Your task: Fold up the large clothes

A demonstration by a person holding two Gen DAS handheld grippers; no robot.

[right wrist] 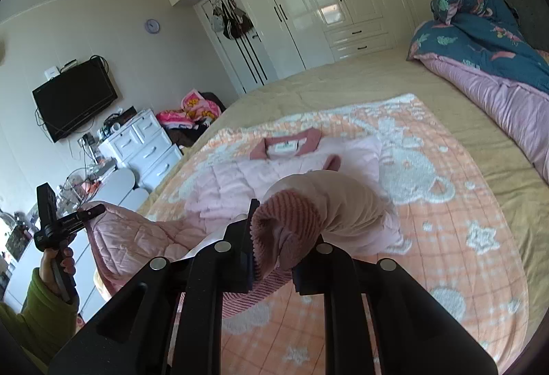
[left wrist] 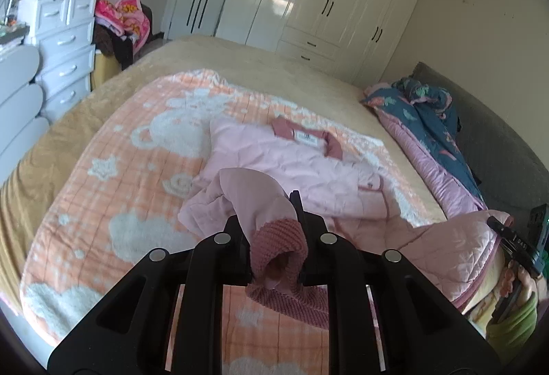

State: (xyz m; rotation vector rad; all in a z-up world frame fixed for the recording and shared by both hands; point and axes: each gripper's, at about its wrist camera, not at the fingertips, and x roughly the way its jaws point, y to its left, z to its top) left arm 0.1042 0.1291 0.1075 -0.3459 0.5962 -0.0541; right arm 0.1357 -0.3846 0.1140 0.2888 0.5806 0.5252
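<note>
A: Where's the pink jacket [left wrist: 291, 165]?

B: Spread on the peach blanket [left wrist: 103, 196] across the bed [right wrist: 343, 80], collar [right wrist: 314, 138] at the far end. Its body runs away from both hands.

A: And the sleeves?

B: Lifted. The left gripper [left wrist: 274, 237] is clamped on one knitted cuff [left wrist: 279, 237]; the right gripper [right wrist: 274, 244] is clamped on the other cuff [right wrist: 284, 220]. Each sleeve trails forward and down to the jacket body.

A: Which hand is nearer?

B: About level, one on each side, so I'd judge the sleeves get carried forward together, toward the collar. A folded quilt [right wrist: 487, 42] lies well off by the headboard.
</note>
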